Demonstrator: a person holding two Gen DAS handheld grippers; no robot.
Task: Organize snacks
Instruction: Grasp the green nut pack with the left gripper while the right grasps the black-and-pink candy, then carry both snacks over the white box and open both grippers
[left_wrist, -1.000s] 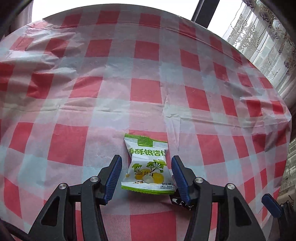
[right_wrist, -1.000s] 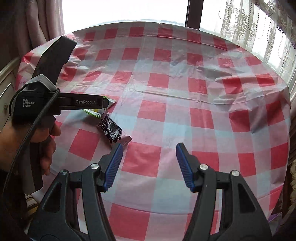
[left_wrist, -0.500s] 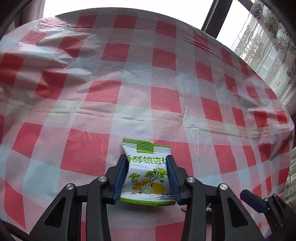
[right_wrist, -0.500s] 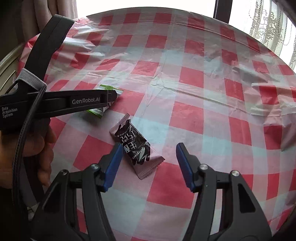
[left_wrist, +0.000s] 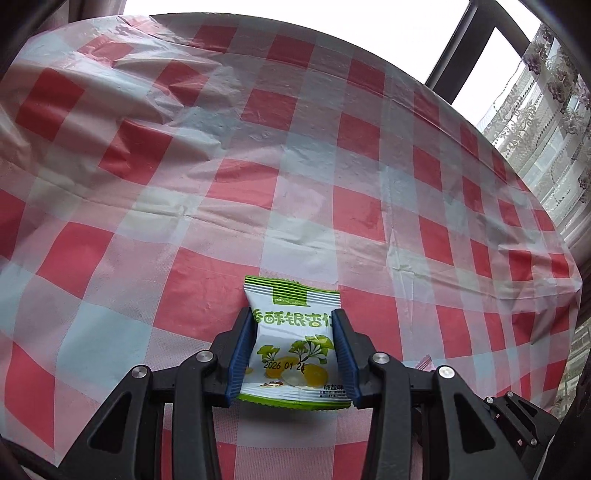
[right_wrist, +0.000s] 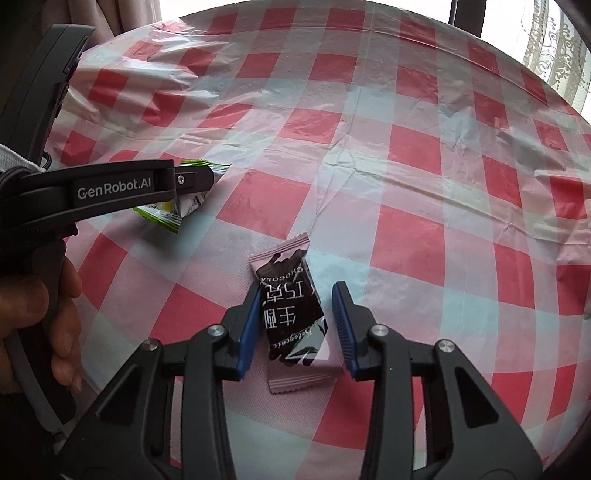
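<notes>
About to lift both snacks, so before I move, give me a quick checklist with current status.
1. Left gripper clamped on the green packet, jaws just closed: ok.
2. Chocolate packet between the right gripper jaws: ok.
3. Right pads both pressing it: not ok; the jaws have just been closing, and a gap shows at one pad.
4. Two packets apart from each other: ok.
5. Container for the snacks in view: not ok.
6. Green packet clear of the tablecloth: cannot tell.

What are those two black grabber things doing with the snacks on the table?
A person is picking up snacks with a grabber in each hand. The left gripper has its jaws squeezed on a green and white packet. The right gripper has just been closing around a pink and black chocolate packet on the checked tablecloth; one jaw hasn't touched it.
</notes>
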